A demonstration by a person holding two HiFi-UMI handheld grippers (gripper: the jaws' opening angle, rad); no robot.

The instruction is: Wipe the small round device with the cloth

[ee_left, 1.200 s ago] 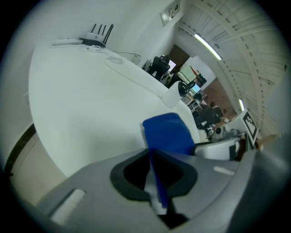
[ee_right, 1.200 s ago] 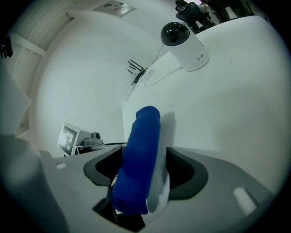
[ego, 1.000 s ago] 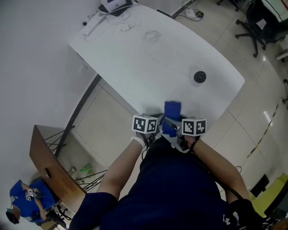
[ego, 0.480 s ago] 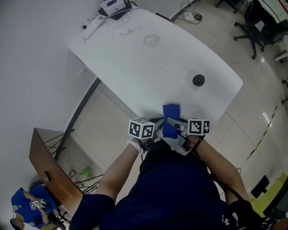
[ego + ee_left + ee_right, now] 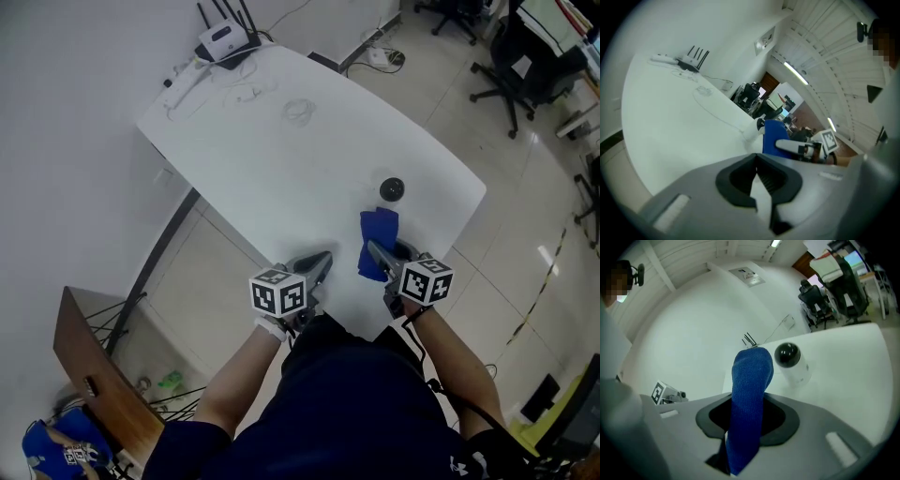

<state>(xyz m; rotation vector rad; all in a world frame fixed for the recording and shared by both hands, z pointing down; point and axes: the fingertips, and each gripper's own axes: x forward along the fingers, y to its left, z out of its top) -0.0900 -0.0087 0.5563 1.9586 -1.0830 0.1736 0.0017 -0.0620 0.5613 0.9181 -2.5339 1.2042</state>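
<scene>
The small round device (image 5: 391,188), black-topped on a white body (image 5: 790,359), stands near the right end of the white table (image 5: 281,169). My right gripper (image 5: 377,253) hovers just in front of it. Its jaws are closing, with the blue cloth (image 5: 378,240) pinched between them. The cloth (image 5: 750,394) stands up out of the right gripper (image 5: 743,432) and hides the pads. My left gripper (image 5: 317,266) is shut and empty over the table's near edge, left of the cloth. From the left gripper (image 5: 759,183) I see the cloth (image 5: 774,136) and device (image 5: 760,124) ahead to the right.
A router (image 5: 223,39) with antennas and loose cables (image 5: 298,111) lie at the table's far end. Office chairs (image 5: 511,47) stand on the tiled floor beyond. A wooden board (image 5: 94,366) and a person in blue (image 5: 56,452) are at lower left.
The two grippers have moved apart. The right one has carried the cloth forward and right, closer to the device. The left one has let go of the cloth and drifted left.
</scene>
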